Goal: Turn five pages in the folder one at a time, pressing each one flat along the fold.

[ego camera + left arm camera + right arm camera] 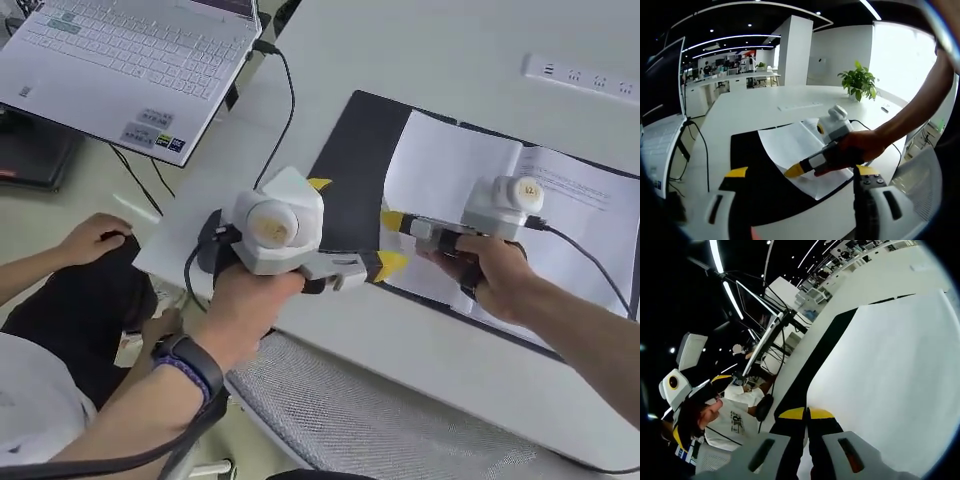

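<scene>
We are holding the right gripper [392,220] closed mid-frame at the left edge of the white page [450,170] in the open black folder [350,160], with the left gripper [355,225] spread wide.

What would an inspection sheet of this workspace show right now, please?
Surface: white table, holding the folder.
Job's things: black folder lies open; a white page lies on it.
Clutter: laptop at left; power strip at the far side.
Grippers: left gripper open, by the folder's left side; right gripper shut, tip at the page's left edge; cannot tell if it pinches the page.
Cables: black lead from the laptop; cable from the right gripper.
Surroundings: mesh chair; seated person; plant.
</scene>
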### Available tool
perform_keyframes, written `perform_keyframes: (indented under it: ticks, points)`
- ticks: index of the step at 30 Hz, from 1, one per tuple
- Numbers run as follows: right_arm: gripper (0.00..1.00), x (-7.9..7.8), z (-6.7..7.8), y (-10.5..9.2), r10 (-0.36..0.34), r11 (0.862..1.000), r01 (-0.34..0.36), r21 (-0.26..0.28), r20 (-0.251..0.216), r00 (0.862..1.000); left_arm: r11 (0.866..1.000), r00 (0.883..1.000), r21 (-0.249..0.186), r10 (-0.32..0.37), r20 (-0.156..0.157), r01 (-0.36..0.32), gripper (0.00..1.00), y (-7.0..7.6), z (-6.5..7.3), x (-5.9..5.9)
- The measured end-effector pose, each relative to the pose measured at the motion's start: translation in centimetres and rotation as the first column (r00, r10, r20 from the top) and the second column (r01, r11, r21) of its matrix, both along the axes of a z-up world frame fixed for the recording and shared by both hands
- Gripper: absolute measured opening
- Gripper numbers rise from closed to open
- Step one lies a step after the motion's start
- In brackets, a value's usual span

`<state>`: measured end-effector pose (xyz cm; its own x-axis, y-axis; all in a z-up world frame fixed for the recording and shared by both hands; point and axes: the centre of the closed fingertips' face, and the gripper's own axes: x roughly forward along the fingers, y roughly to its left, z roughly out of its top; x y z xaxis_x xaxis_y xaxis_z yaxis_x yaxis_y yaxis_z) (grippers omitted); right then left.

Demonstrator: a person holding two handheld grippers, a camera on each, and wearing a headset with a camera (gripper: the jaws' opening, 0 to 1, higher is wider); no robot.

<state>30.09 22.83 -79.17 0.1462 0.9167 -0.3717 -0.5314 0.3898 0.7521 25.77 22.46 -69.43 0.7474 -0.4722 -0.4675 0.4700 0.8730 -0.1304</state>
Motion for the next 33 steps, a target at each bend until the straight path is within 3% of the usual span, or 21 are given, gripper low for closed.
perform_keyframes:
  ticks: [5,17,33]
  points:
    - [0.0,-0.1,-0.4,0.2,-0.009,1.0,0.009,-0.004,-0.015,1.0,1.0,1.0,0.0,0.0,-0.001,0.0,0.84,-0.1,0.5,-0.4]
    - [0.0,-0.4,-0.6,0.4,-0.017,1.0,0.017,-0.001,-0.034,0.999,1.0,1.0,0.002,-0.001,-0.014,0.001,0.84,0.4,-0.4,-0.5]
    - [0.06,-0.3,-0.7,0.6,0.002,1.0,-0.002,-0.005,-0.021,1.0,1.0,1.0,-0.007,-0.014,-0.019,0.014,0.82,-0.5,0.1,-0.8]
